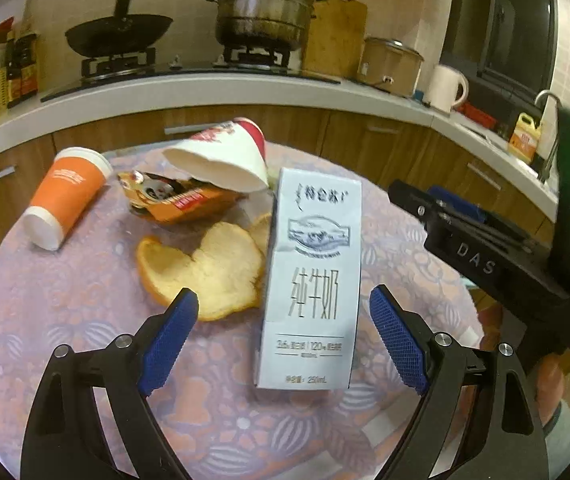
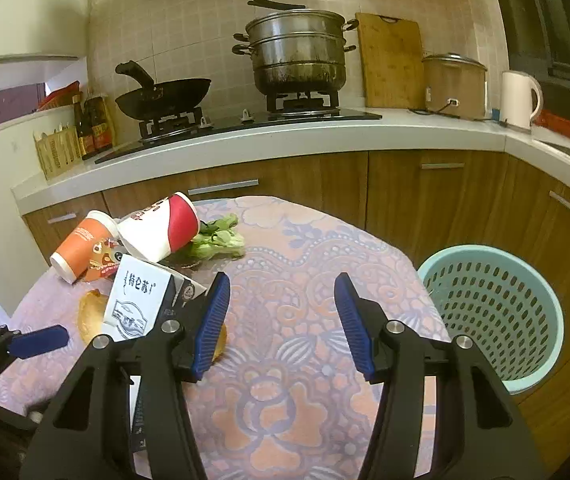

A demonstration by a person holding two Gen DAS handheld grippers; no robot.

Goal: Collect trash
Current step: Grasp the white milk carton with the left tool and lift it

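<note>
An upright white milk carton (image 1: 311,276) stands between the blue pads (image 1: 169,340) of my left gripper (image 1: 283,300). That gripper is open wide, with a gap on each side of the carton. Beside the carton lie an orange peel (image 1: 209,264), an orange snack wrapper (image 1: 177,196), a tipped orange cup (image 1: 63,196) and a crushed red and white paper cup (image 1: 221,156). My right gripper (image 2: 283,280) hovers open over the bare tablecloth (image 2: 305,360), right of the carton (image 2: 137,304), with nothing between its fingers. Green leaves (image 2: 221,240) lie behind the paper cup (image 2: 161,228).
A teal perforated basket (image 2: 493,312) stands on the floor at the table's right edge. Wooden cabinets and a white counter (image 2: 245,144) run behind, bearing a wok (image 2: 165,96), a steamer pot (image 2: 297,52) and a kettle (image 2: 519,98).
</note>
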